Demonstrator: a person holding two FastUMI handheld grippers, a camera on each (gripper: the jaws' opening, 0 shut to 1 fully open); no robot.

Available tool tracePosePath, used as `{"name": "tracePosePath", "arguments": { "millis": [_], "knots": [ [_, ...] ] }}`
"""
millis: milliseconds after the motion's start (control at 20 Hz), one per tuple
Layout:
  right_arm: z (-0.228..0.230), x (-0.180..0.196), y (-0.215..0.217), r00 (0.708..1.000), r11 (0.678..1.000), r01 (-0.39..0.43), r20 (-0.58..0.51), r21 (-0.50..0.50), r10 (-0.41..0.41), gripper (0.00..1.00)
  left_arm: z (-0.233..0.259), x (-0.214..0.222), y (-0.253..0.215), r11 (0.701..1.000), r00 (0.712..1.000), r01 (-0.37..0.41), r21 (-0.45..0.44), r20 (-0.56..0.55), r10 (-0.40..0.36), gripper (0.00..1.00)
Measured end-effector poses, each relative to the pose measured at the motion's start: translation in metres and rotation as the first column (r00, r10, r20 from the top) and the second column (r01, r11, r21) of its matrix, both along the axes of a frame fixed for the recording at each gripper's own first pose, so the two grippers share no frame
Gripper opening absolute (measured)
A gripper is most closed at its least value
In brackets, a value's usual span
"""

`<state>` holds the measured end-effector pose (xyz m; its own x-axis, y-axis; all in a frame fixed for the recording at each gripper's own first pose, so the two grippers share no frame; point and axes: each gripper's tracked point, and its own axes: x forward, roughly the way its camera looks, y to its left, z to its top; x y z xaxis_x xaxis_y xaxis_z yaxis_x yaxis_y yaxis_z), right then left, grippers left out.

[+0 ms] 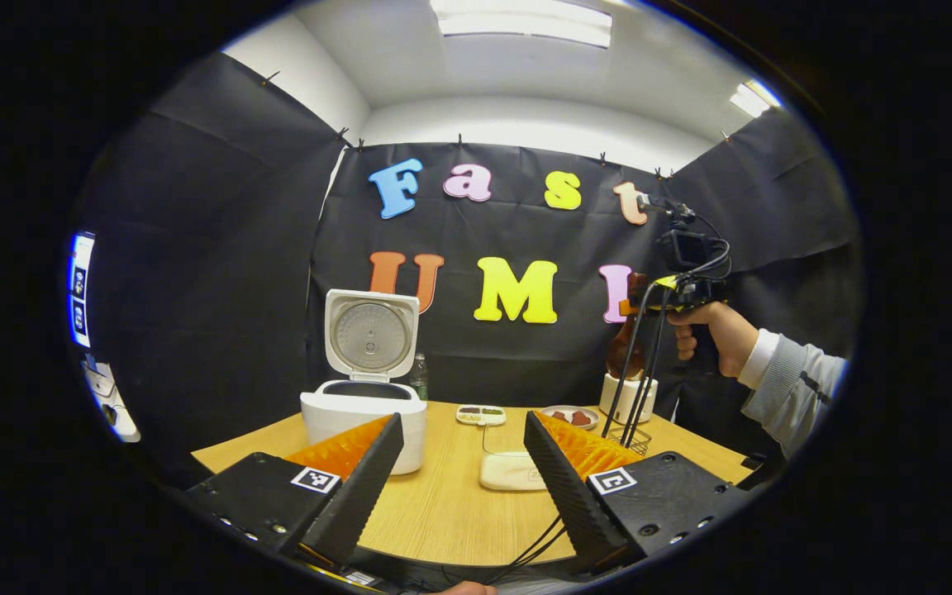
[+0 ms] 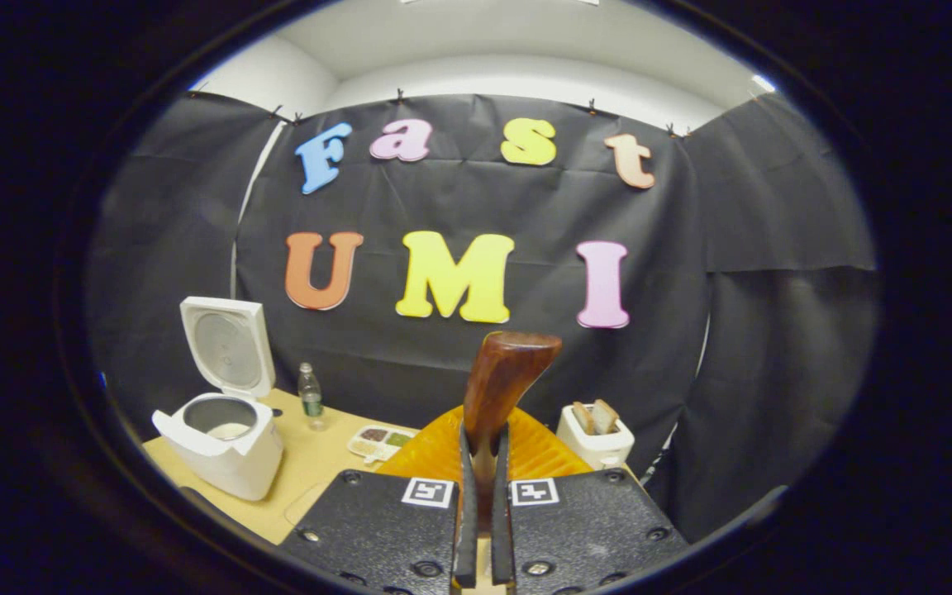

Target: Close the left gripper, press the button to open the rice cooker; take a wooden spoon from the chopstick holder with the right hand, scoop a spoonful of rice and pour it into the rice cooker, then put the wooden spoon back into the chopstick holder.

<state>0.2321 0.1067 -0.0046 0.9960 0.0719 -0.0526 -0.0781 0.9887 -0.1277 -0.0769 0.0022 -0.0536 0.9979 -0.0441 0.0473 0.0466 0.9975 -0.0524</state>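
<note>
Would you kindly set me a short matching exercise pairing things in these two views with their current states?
Things:
1. white rice cooker
2. brown wooden spoon
3. left gripper
4. white toaster

States:
A. fingers spread apart
B. clamped between the right gripper fingers
C. lid raised
D. bread slices sticking out of its top

Pairs: 1-C, 2-B, 3-A, 4-D

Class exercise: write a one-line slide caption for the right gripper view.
Right gripper clamps a wooden spoon upright, with the open rice cooker on the table beyond.
</note>
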Motion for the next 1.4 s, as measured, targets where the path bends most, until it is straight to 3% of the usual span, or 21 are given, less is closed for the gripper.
{"name": "tracePosePath", "arguments": {
  "millis": [150, 450, 750, 850, 1000, 1100, 1150, 1400],
  "knots": [
    [-0.045, 0.013, -0.036, 0.997, 0.998, 0.043, -0.061, 0.046, -0.041, 0.12, -0.004, 0.002, -0.003, 1.000, 1.000, 0.000, 0.015, -0.010, 0.000, 0.94],
    [-0.142, 0.040, -0.062, 0.983, 0.992, 0.076, -0.176, 0.098, -0.058, 0.13, -0.012, 0.009, -0.006, 1.000, 1.000, 0.003, 0.017, -0.031, -0.002, 0.94],
    [-0.171, 0.043, -0.061, 0.971, 0.970, 0.072, -0.240, 0.232, -0.014, 0.15, -0.015, 0.013, -0.002, 1.000, 0.999, -0.015, 0.022, -0.042, 0.016, 0.94],
    [-0.178, 0.043, -0.071, 0.968, 0.960, 0.102, -0.249, 0.261, -0.036, 0.20, -0.015, 0.012, -0.003, 1.000, 0.999, -0.015, 0.021, -0.041, 0.016, 0.94],
    [-0.169, 0.038, -0.105, 0.964, 0.958, 0.200, -0.213, 0.208, -0.155, 0.74, -0.012, 0.011, -0.005, 1.000, 0.999, -0.018, 0.014, -0.032, 0.019, 0.94],
    [-0.147, 0.028, -0.120, 0.969, 0.957, 0.225, -0.144, 0.183, -0.201, 0.92, -0.012, 0.013, -0.009, 1.000, 0.999, -0.018, 0.007, -0.030, 0.019, 0.94],
    [-0.134, 0.019, -0.122, 0.972, 0.961, 0.224, -0.108, 0.164, -0.208, 0.96, -0.013, 0.014, -0.012, 1.000, 0.999, -0.016, 0.008, -0.032, 0.016, 0.94],
    [-0.099, -0.026, -0.120, 0.983, 0.974, 0.177, 0.014, 0.141, -0.181, 0.96, -0.021, 0.025, -0.016, 0.999, 0.999, -0.030, 0.012, -0.041, 0.031, 0.94]
  ]
}}
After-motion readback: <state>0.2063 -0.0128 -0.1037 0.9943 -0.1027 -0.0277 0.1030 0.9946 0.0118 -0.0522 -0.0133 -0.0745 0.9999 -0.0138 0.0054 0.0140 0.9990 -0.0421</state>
